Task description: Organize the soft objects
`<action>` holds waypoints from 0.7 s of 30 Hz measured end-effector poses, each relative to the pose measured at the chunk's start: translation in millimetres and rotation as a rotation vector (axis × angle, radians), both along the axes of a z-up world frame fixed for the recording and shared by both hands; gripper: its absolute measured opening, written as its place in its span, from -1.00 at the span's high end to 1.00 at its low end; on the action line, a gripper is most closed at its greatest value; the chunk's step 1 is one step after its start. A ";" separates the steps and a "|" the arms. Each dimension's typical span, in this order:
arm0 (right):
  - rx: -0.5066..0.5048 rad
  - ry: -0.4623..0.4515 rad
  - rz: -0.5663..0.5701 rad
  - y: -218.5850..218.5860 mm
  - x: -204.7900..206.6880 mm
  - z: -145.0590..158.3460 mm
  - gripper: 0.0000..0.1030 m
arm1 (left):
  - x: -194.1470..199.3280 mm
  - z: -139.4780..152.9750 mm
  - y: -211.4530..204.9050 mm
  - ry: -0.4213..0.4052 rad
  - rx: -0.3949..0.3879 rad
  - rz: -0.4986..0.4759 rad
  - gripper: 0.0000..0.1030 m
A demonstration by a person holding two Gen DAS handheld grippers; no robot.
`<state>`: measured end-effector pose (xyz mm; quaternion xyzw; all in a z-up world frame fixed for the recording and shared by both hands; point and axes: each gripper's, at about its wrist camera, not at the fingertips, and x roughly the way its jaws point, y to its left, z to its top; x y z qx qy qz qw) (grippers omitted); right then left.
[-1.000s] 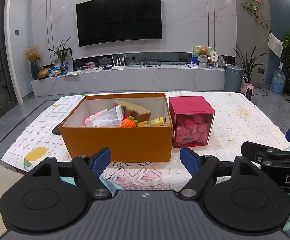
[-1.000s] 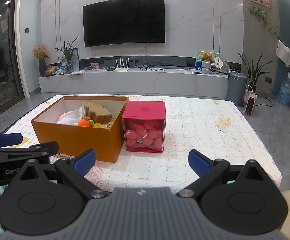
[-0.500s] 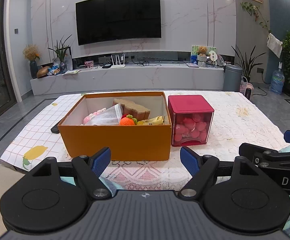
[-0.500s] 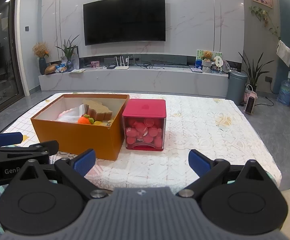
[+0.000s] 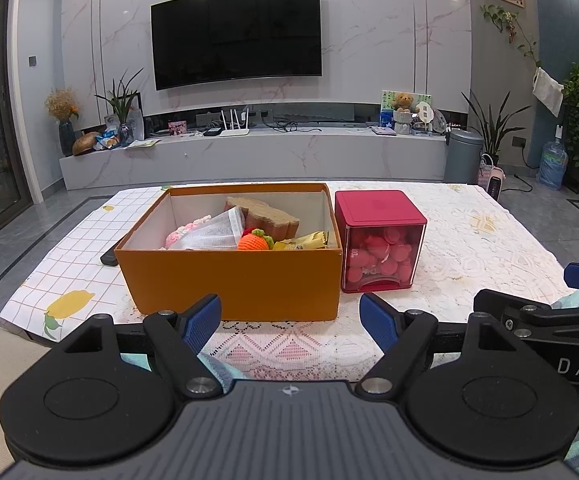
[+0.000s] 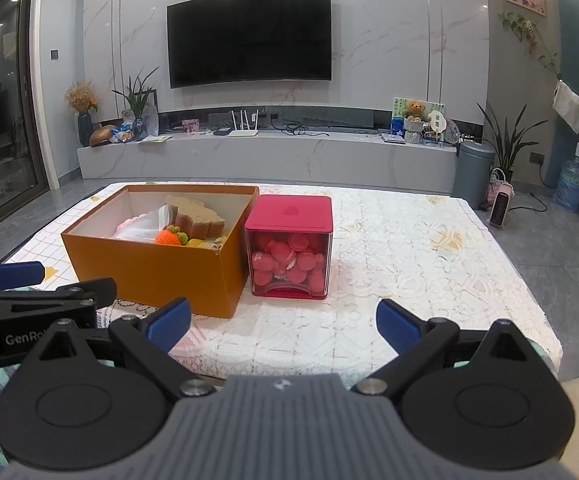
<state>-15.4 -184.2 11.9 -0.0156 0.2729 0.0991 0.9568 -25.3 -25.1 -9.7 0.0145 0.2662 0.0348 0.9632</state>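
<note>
Nearest the cameras, the left gripper and the right gripper both hang at the near edge of the table with their blue-padded fingers spread wide and nothing between them. Under them lies the white lace tablecloth, which covers the table. Further in, toward the left side, stands the open orange cardboard box; inside it lie an orange crocheted fruit with a green top, a white mesh pouch, a pink knitted piece, a brown stepped sponge block and yellow wrappers. Just beside the box's right wall sits the red-lidded clear plastic cube container full of pink round pieces. A dark flat remote-like object lies at the box's left side. Beyond the table hangs a black wall television.
</note>
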 end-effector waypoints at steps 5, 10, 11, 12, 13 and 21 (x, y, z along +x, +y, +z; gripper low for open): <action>0.000 0.000 0.000 0.4 -0.1 0.0 -0.89 | 0.5 0.7 0.2 0.001 0.000 0.002 -0.79; -0.001 0.004 0.001 -0.4 1.2 -1.1 -0.89 | 0.5 0.9 0.2 0.001 0.000 0.002 -0.79; -0.001 0.003 0.001 -0.3 1.2 -1.0 -0.89 | 0.3 0.7 0.1 0.001 0.000 0.002 -0.79; -0.001 0.003 0.001 -0.4 1.2 -1.1 -0.89 | 0.3 0.9 0.2 0.001 0.000 0.002 -0.79; -0.001 0.003 0.001 -0.2 1.1 -1.0 -0.89 | 0.4 1.1 0.3 0.001 -0.001 0.002 -0.79; -0.001 0.004 0.001 -0.3 1.1 -0.9 -0.89 | -0.1 1.3 0.4 0.002 0.000 0.002 -0.79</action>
